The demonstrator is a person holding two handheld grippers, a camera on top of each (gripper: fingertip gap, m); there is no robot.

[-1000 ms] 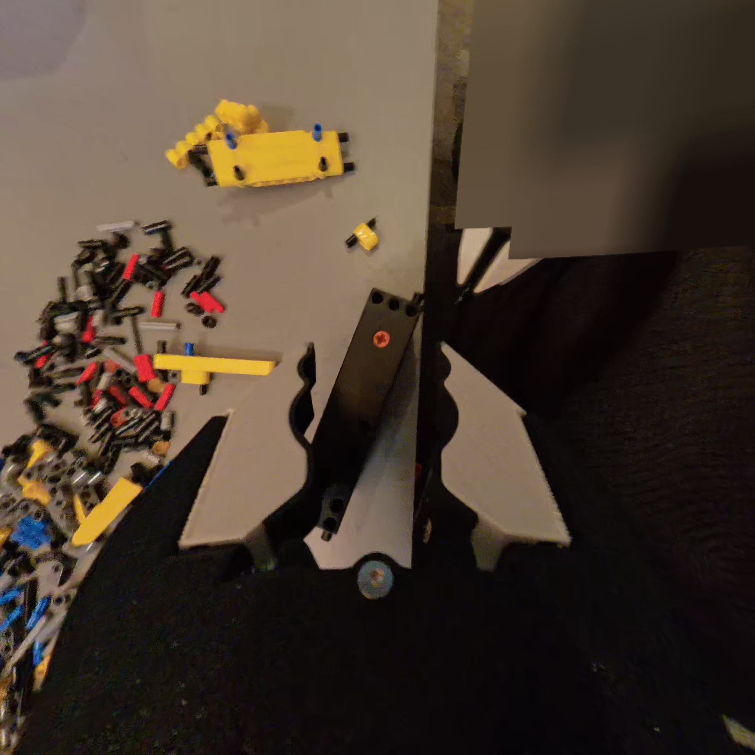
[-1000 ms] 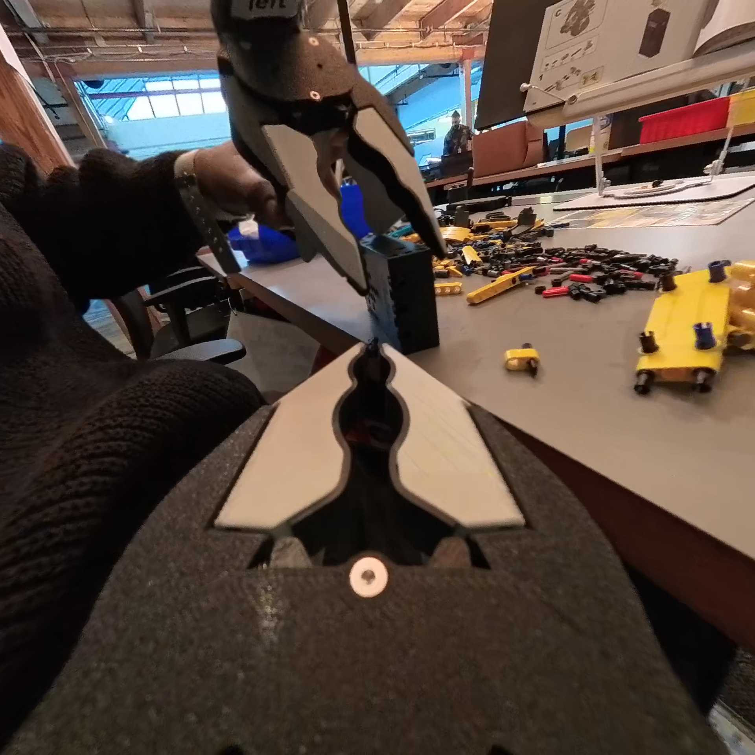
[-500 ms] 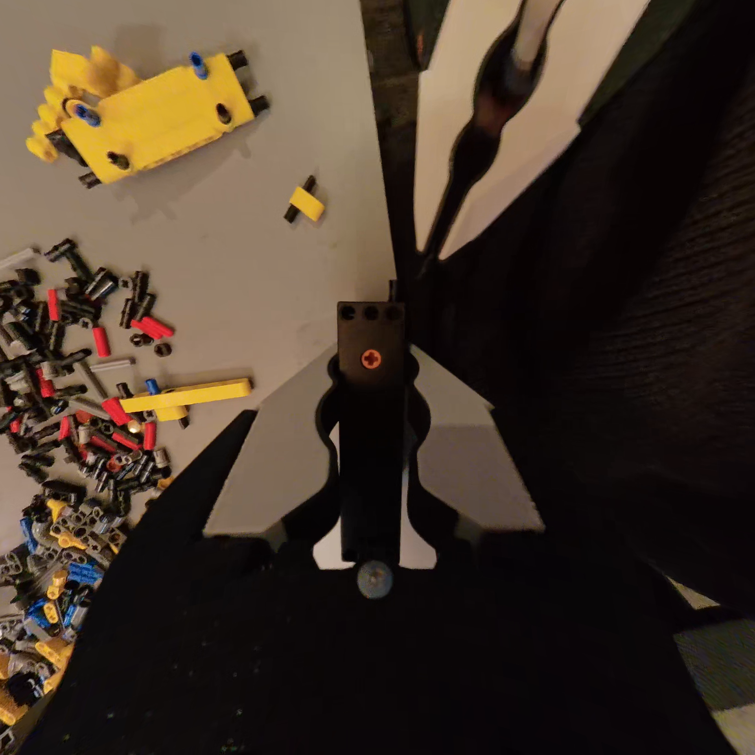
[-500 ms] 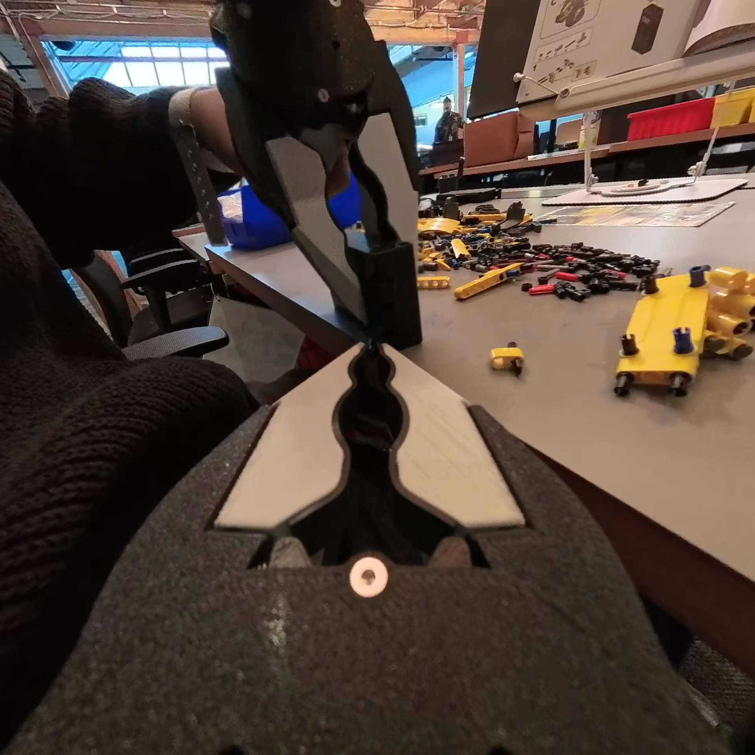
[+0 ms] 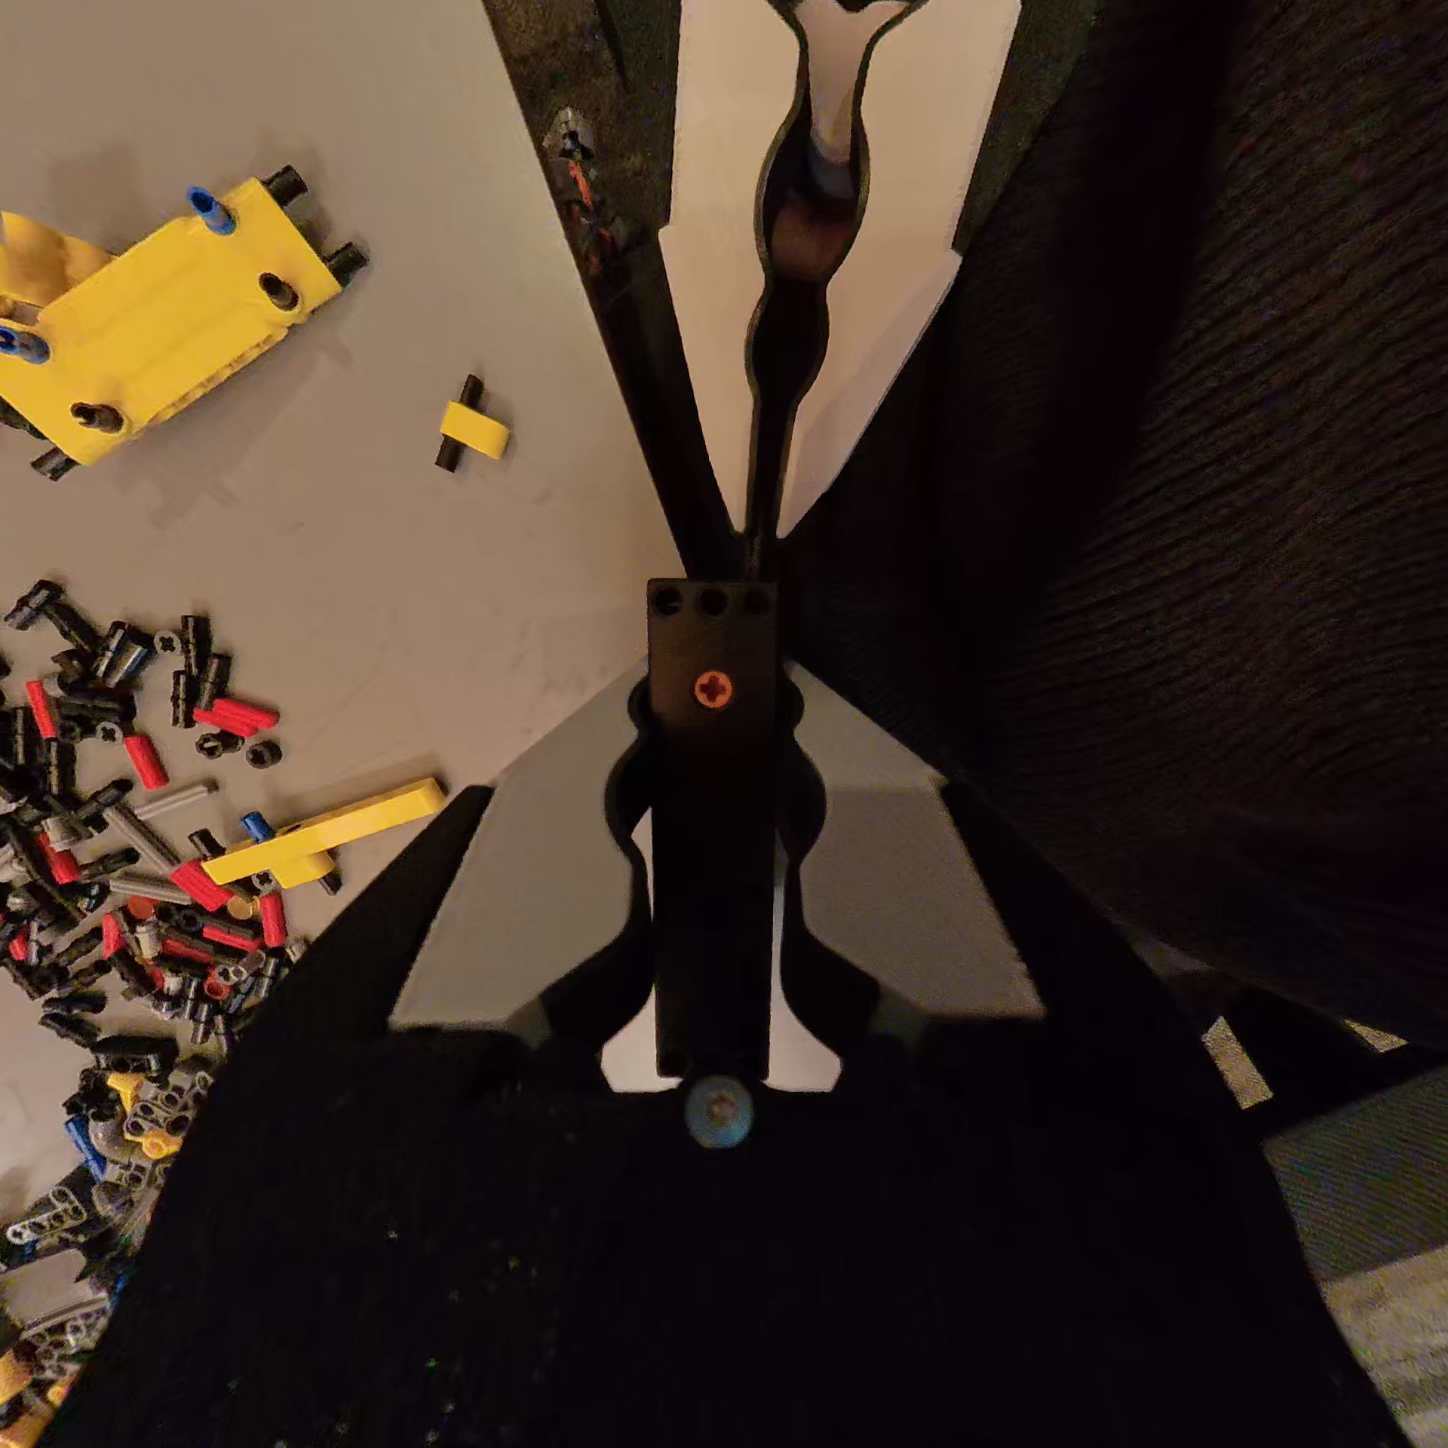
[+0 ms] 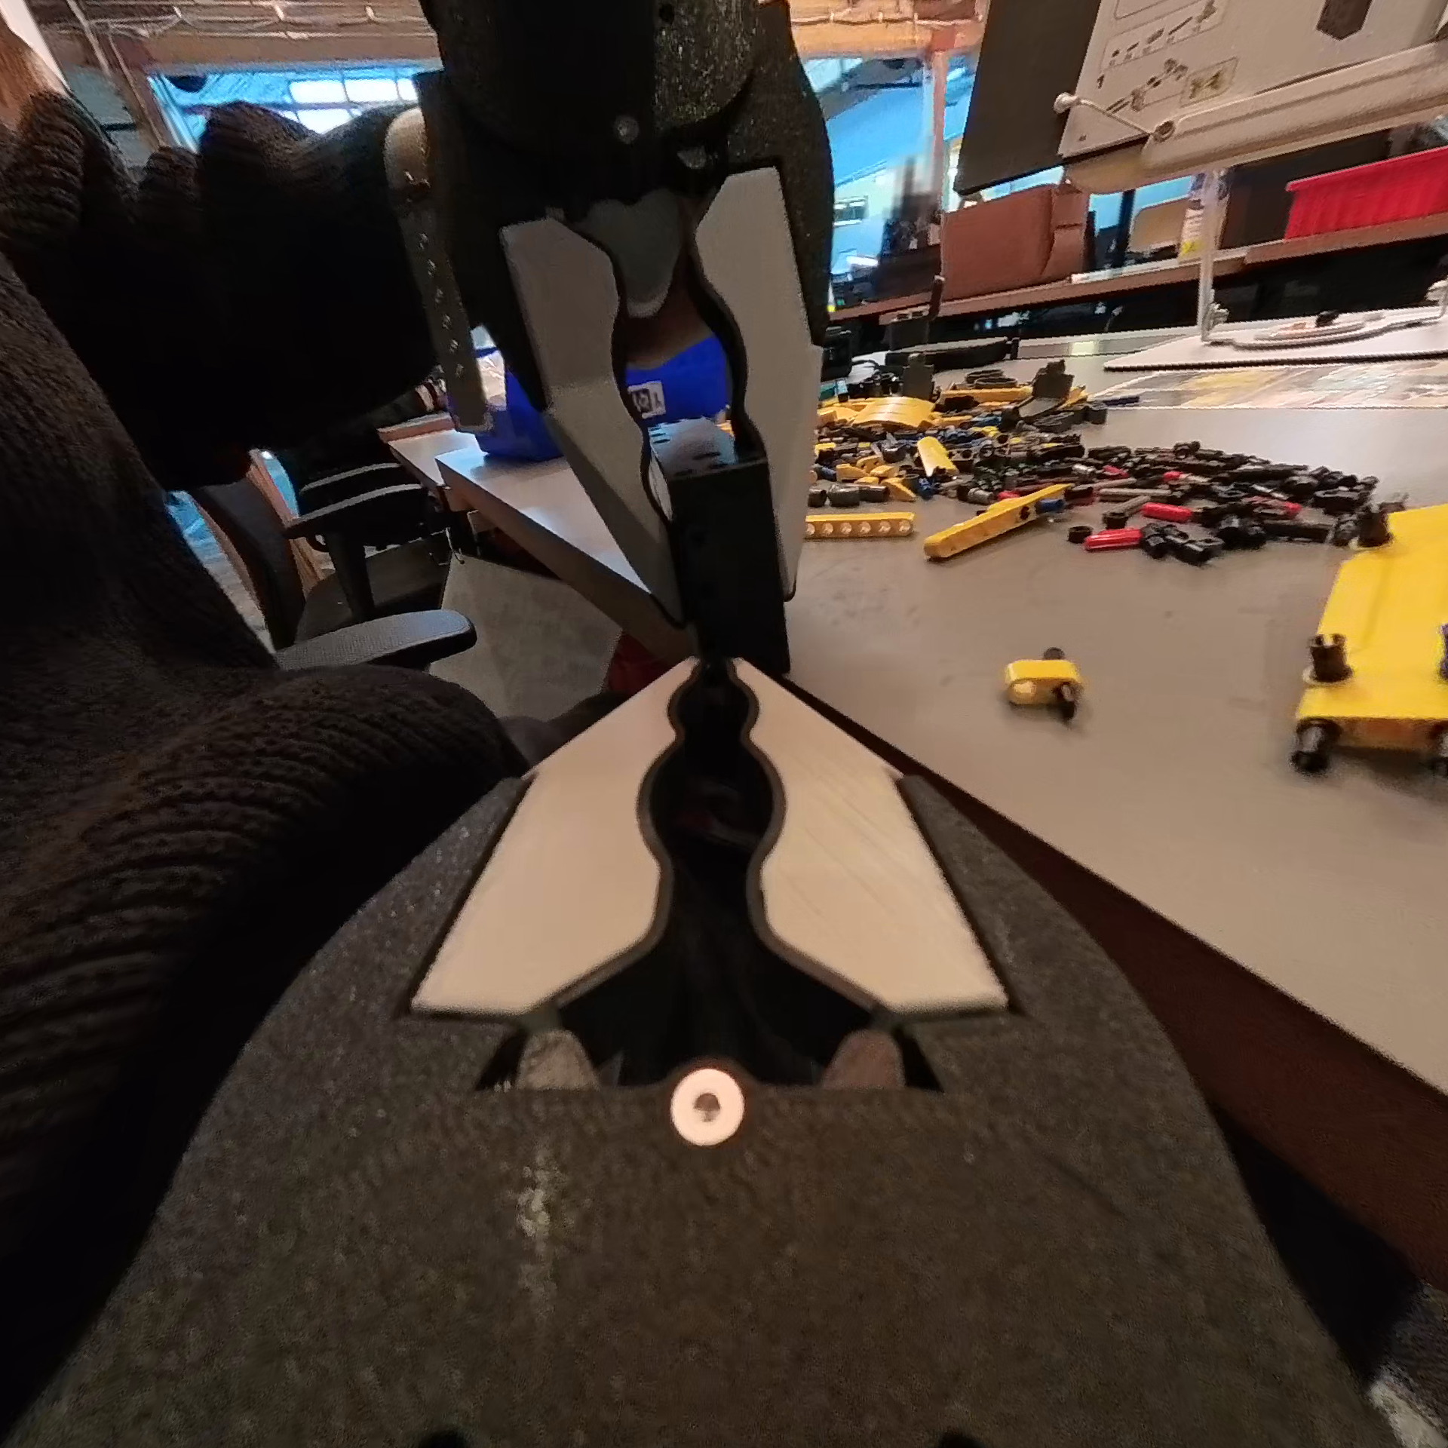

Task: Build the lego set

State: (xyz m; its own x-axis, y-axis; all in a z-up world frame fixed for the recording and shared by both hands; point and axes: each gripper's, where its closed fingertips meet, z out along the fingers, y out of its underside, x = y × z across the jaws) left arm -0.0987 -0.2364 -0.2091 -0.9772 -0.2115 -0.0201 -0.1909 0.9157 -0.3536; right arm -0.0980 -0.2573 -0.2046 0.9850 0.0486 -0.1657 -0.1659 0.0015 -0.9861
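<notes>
The left gripper [image 5: 713, 705] is clamped on a long black rectangular plastic block [image 5: 713, 823] with an orange cross-holed hub and three holes at its far end. The block's long axis runs along the fingers toward 12 o'clock, and its tip stands at the near edge of the grey table [image 5: 329, 588] — whether it touches the edge I cannot tell. The right gripper [image 6: 714, 666] has its fingers pressed together, and a thin dark pin seems pinched at their tips, though it is too small to be sure. Those tips point at 12 o'clock, just below the bottom end of the block, tip to tip with the left gripper — so the right is the nearer free tool. On the table at 9 to 10 o'clock in the left wrist view lie a small yellow connector with a black pin [image 5: 472, 427], a yellow panel assembly with blue and black pins [image 5: 164, 329] and a heap of small red, black and grey pins [image 5: 117, 862].
</notes>
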